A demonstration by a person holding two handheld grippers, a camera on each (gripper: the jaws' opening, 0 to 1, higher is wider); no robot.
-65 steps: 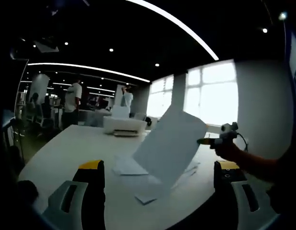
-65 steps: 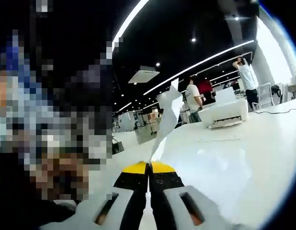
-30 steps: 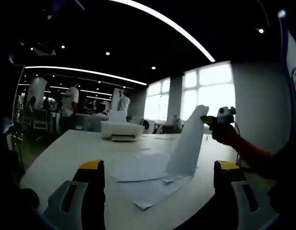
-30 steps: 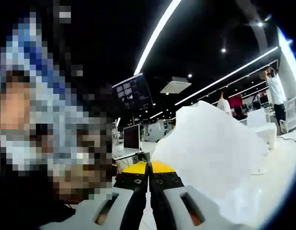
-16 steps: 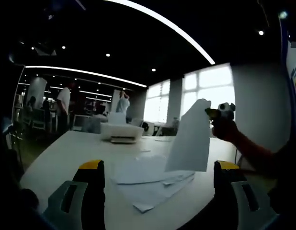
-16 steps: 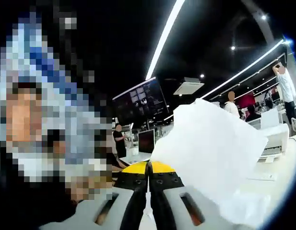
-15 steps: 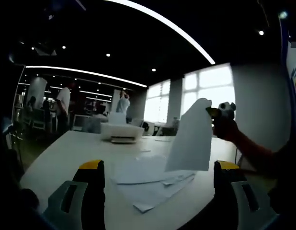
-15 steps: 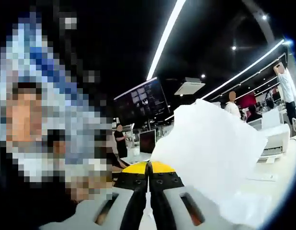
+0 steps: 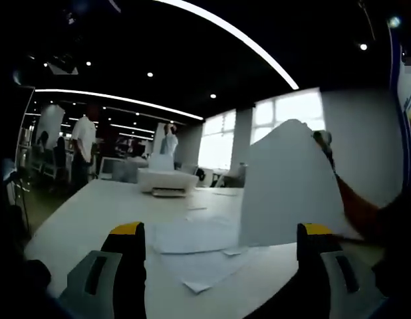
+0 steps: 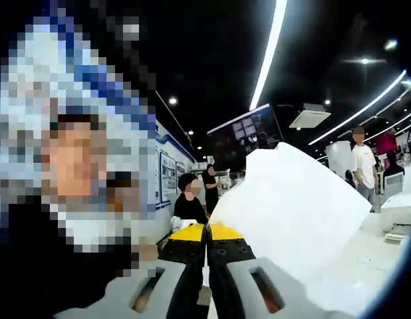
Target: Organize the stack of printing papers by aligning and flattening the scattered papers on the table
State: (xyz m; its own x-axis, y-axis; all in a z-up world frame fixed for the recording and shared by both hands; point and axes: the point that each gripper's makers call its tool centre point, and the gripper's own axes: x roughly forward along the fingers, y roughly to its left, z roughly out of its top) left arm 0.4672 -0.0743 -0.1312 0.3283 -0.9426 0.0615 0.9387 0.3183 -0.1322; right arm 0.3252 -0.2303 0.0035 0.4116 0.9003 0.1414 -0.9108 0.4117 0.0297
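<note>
In the left gripper view, several white sheets (image 9: 192,242) lie scattered and overlapping on the white table (image 9: 92,212). My left gripper (image 9: 219,232) stands open above the table's near edge, its yellow-tipped jaws wide apart. One white sheet (image 9: 285,189) hangs upright in the air at the right, held by my right gripper (image 9: 323,139), which comes in from the right in a person's hand. In the right gripper view, my right gripper (image 10: 207,231) is shut on that sheet of paper (image 10: 292,212), which spreads up and to the right from the yellow tips.
A white printer (image 9: 167,181) stands at the far side of the table, and is seen again as the printer (image 10: 404,216) at the right edge. People stand in the dim office behind (image 9: 80,149). Bright windows (image 9: 285,113) fill the far wall.
The held sheet has swung broadside and closer to the left camera, hiding more of the right hand. The right gripper view has turned left, away from the printer.
</note>
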